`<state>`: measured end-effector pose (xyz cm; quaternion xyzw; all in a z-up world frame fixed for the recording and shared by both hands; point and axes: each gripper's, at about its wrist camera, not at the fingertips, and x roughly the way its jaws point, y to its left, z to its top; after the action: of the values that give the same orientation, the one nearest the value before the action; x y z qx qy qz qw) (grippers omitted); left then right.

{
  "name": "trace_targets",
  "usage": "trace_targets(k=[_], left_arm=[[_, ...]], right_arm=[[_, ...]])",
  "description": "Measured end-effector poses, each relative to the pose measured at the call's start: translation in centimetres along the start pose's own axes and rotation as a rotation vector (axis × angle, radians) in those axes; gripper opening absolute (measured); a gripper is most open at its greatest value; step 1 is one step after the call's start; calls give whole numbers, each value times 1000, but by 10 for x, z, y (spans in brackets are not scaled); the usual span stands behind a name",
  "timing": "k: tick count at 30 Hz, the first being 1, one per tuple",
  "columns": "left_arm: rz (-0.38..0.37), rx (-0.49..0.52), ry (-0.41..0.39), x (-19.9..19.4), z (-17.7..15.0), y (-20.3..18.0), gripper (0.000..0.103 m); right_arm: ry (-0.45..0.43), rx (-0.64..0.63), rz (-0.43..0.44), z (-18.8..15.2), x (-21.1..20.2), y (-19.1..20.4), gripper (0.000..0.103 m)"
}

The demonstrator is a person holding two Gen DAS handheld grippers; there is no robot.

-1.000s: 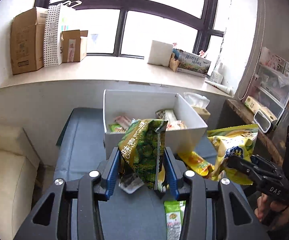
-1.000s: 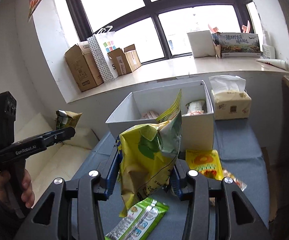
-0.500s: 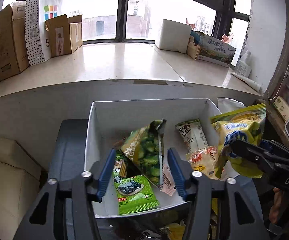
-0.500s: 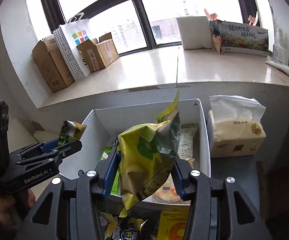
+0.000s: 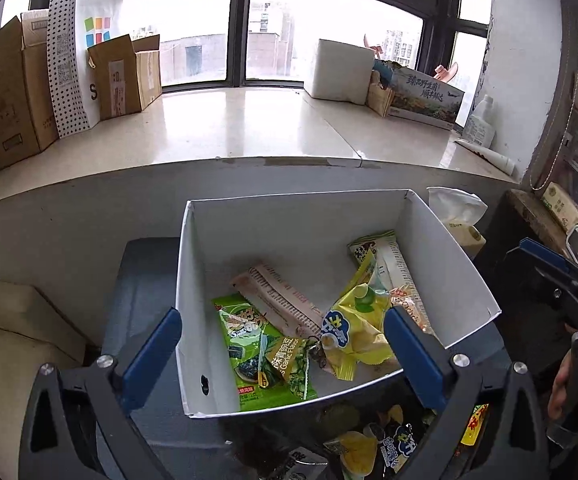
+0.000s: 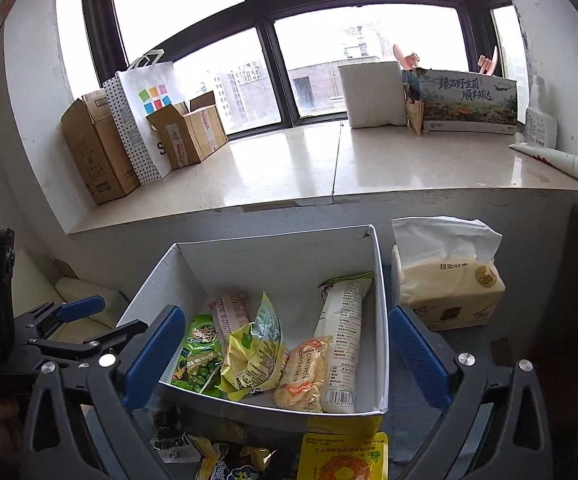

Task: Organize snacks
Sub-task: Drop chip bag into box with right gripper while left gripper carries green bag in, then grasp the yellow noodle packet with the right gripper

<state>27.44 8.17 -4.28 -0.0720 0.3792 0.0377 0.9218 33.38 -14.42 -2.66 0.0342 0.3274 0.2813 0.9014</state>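
Observation:
A white open box [image 5: 301,220] [image 6: 273,256] stands on the dark blue surface and holds several snack packs. The green garlic pea bag [image 5: 293,364] [image 6: 199,372] and the yellow chip bag [image 5: 355,332] [image 6: 255,354] lie inside it. My left gripper [image 5: 281,340] is open and empty above the box's near edge; it also shows in the right wrist view [image 6: 89,322]. My right gripper [image 6: 285,344] is open and empty above the box; it also shows in the left wrist view [image 5: 561,276].
More snack packs [image 5: 389,444] [image 6: 343,458] lie on the surface in front of the box. A tissue pack [image 6: 445,284] stands right of the box. Cardboard boxes [image 5: 9,96] and a paper bag [image 5: 81,60] stand on the windowsill. A cream cushion [image 5: 5,340] is at left.
Both grippers opened above the box. The green pea bag and the yellow chip bag dropped out of them and now lie in the box.

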Motion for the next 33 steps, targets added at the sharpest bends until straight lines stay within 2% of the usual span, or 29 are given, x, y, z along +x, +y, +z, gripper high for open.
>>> trace_targets(k=[2, 5, 10, 15, 17, 20, 23, 33], left_arm=[[11, 10, -12, -13, -9, 2, 103], [-36, -5, -44, -44, -33, 11, 103], [-67, 6, -84, -99, -81, 12, 103], [-107, -34, -83, -136, -134, 7, 103], [-96, -43, -74, -143, -155, 1, 103], [-105, -60, -49, -147, -175, -6, 103], [-122, -41, -36, -148, -184, -12, 103], [-125, -28, 6, -137, -193, -19, 103]], right_arm=[[-26, 13, 20, -3, -16, -3, 103], [-62, 9, 48, -19, -48, -5, 103], [-86, 2, 15, -69, -101, -7, 103], [-15, 66, -8, -125, -132, -11, 103], [6, 62, -8, -147, -140, -10, 103], [46, 49, -48, -171, -139, -5, 103], [76, 35, -57, -179, -127, -3, 103], [163, -1, -43, -159, -50, -14, 103]])
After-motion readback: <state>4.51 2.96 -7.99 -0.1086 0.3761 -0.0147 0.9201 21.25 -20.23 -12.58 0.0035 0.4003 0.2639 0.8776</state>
